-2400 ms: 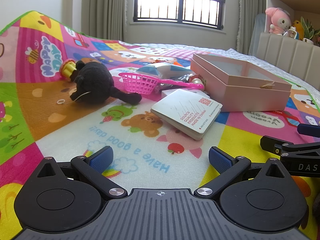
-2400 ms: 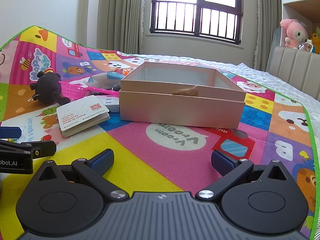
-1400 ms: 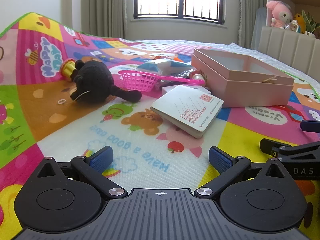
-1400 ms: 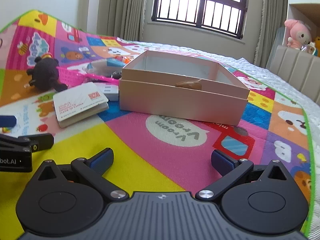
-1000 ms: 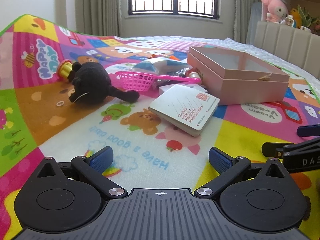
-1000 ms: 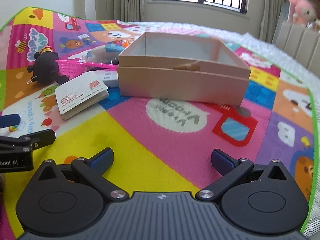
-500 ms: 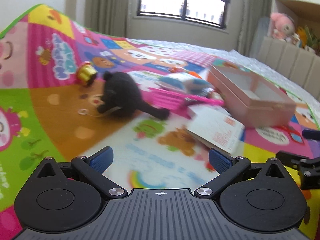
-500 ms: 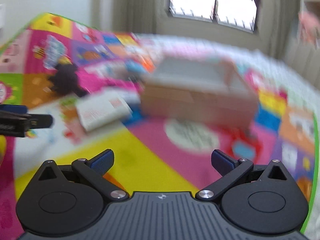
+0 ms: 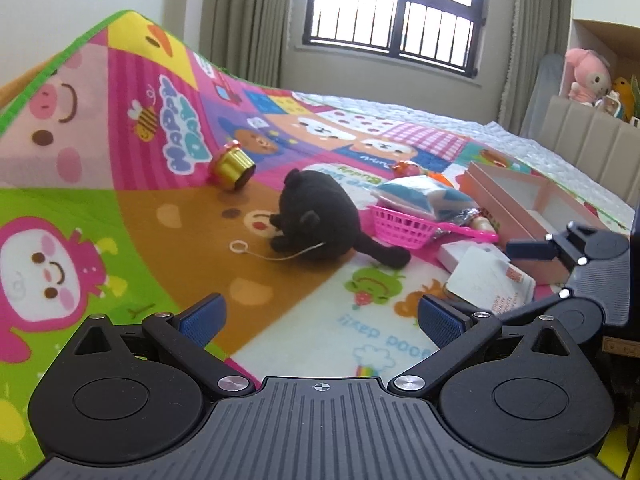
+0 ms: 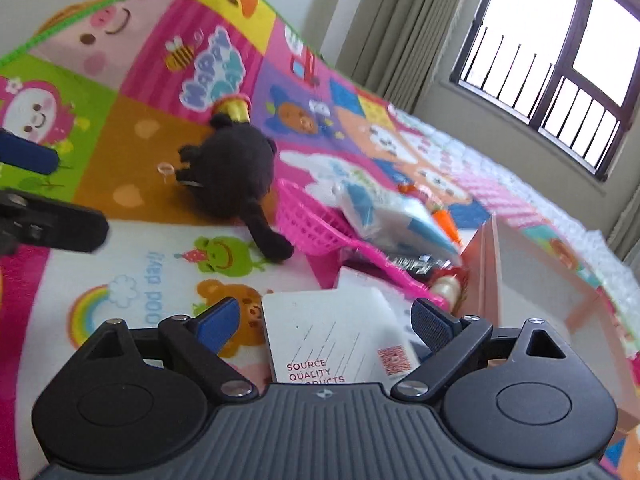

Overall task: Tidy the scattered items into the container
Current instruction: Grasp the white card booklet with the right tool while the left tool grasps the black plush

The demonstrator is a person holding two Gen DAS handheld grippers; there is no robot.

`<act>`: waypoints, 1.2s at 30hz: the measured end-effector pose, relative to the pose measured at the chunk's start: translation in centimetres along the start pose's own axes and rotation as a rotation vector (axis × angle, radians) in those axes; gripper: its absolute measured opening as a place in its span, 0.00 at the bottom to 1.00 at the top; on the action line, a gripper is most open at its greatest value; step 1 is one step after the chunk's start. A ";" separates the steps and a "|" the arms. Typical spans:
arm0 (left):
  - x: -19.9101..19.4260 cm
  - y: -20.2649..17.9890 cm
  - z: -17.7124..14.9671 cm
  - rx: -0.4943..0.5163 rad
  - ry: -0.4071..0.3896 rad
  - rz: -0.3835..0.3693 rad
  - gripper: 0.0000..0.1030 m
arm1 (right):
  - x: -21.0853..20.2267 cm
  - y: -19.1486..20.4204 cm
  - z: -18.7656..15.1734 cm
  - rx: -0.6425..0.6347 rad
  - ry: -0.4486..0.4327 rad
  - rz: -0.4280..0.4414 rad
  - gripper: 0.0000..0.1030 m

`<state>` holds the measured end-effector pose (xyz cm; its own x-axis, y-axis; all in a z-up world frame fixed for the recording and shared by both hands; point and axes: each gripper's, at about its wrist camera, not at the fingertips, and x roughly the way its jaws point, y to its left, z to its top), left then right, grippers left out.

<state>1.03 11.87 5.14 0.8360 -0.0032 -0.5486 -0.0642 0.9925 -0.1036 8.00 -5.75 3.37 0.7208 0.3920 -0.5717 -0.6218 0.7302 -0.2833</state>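
My left gripper (image 9: pixel 320 316) is open and empty above the play mat, facing a black plush toy (image 9: pixel 316 214) that lies a short way ahead. My right gripper (image 10: pixel 326 326) is open, with the white booklet (image 10: pixel 332 336) lying between its fingers below. The pink open box (image 9: pixel 532 208) stands at the right, and its near wall shows in the right wrist view (image 10: pixel 532 280). A pink toy basket (image 10: pixel 308 220), a blue-and-white pouch (image 10: pixel 392 216) and a gold cup (image 9: pixel 232 166) lie scattered around the plush (image 10: pixel 232 168).
The colourful play mat (image 9: pixel 100 208) covers the bed and rises at the left. The right gripper's body (image 9: pixel 580 264) shows at the right of the left wrist view. A padded headboard with plush toys (image 9: pixel 588 76) stands far right. A window (image 9: pixel 392 20) is behind.
Both grippers swung left. The right gripper moved from facing the box to over the white booklet. The left gripper now faces the black plush. Both stayed open.
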 end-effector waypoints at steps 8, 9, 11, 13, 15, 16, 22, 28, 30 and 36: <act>3.1 -1.7 2.4 0.061 -0.020 0.004 1.00 | -2.4 -2.3 -2.2 0.109 0.086 0.067 0.42; 3.7 -2.0 2.7 0.076 -0.023 0.016 1.00 | -3.1 -2.6 -2.9 0.118 0.100 0.072 0.42; 5.3 -2.5 3.6 0.108 -0.024 0.054 1.00 | -4.5 -3.3 -4.5 0.149 0.113 0.072 0.42; 7.0 -2.8 4.4 0.121 -0.016 0.096 1.00 | -5.8 -3.9 -5.4 0.164 0.104 0.063 0.42; 8.0 -2.7 5.1 0.095 0.001 0.117 1.00 | -6.6 -4.1 -5.5 0.144 0.071 0.040 0.51; 8.0 -2.6 5.4 0.066 0.008 0.104 1.00 | -6.8 -4.0 -5.3 0.118 0.044 0.023 0.64; 6.2 -2.4 4.3 0.093 0.010 0.040 1.00 | -3.8 -3.4 -2.2 0.020 0.010 0.075 0.78; 6.2 -1.0 3.6 0.096 0.017 0.006 1.00 | 0.7 -4.0 -1.7 0.121 0.085 0.079 0.87; 7.1 -0.9 3.8 0.087 0.022 0.023 1.00 | 0.6 -4.2 -2.0 0.139 0.086 0.096 0.84; 10.1 -1.3 5.1 0.053 0.014 0.131 1.00 | -3.0 -3.1 -3.7 0.134 0.118 0.201 0.83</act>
<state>12.32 11.21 3.99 0.8147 0.1256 -0.5662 -0.1432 0.9896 0.0134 6.64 -11.25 3.07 0.5417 0.4744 -0.6939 -0.6971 0.7148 -0.0555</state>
